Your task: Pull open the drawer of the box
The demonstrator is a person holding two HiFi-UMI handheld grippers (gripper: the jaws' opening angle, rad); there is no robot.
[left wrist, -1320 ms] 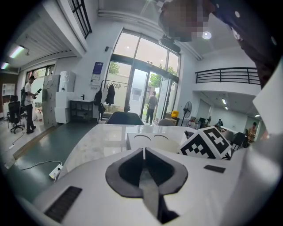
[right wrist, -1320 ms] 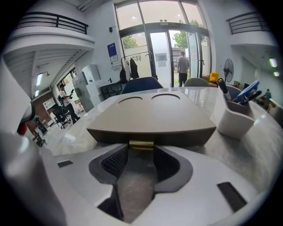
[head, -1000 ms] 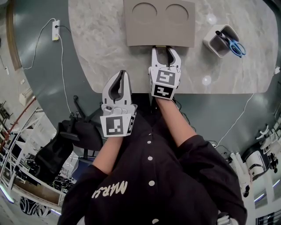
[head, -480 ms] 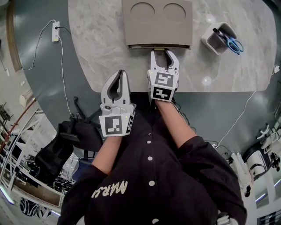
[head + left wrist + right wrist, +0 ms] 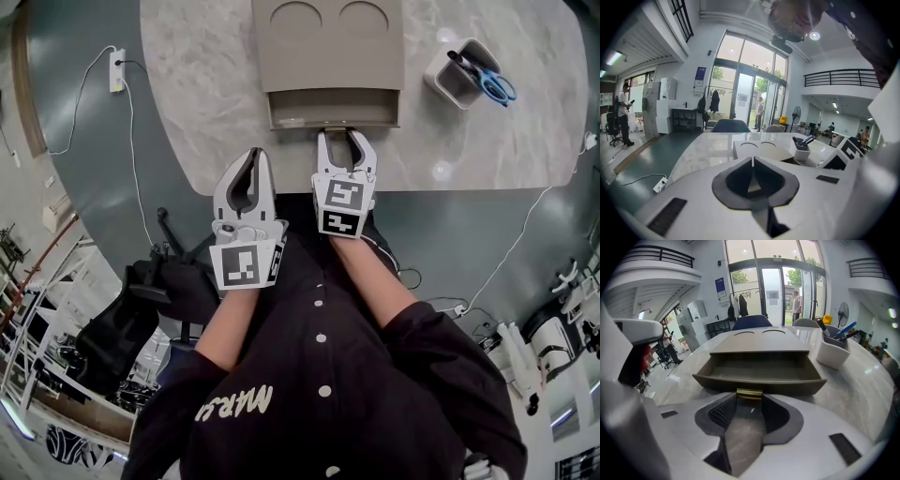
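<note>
clamps the right gripper [image 5: 749, 403] on the small brass handle [image 5: 749, 393] at the middle of the drawer front, one jaw against each end of it. points that gripper forward and down across the near edge of the marble table [image 5: 216, 84]. has the drawer [image 5: 759, 376] standing partway out of the taupe box [image 5: 761, 344], front lip toward the body, the tray's inner floor and side walls in plain sight. shows two round recesses side by side in the box top.

holds the left gripper [image 5: 753, 161] beside the right one and nearer the body, jaws pressed together into a thin seam, tips just over the table's near edge in the head view, well apart from box and drawer.

further out: a white pen holder [image 5: 459, 75] on the table to the right of the box, apart from it, with blue-handled scissors [image 5: 492, 86] and pens sticking out. a white power strip [image 5: 117, 67] with its cable on the grey floor [image 5: 84, 141] left of the table. tall glass doors [image 5: 745, 101] beyond the table's far end.
</note>
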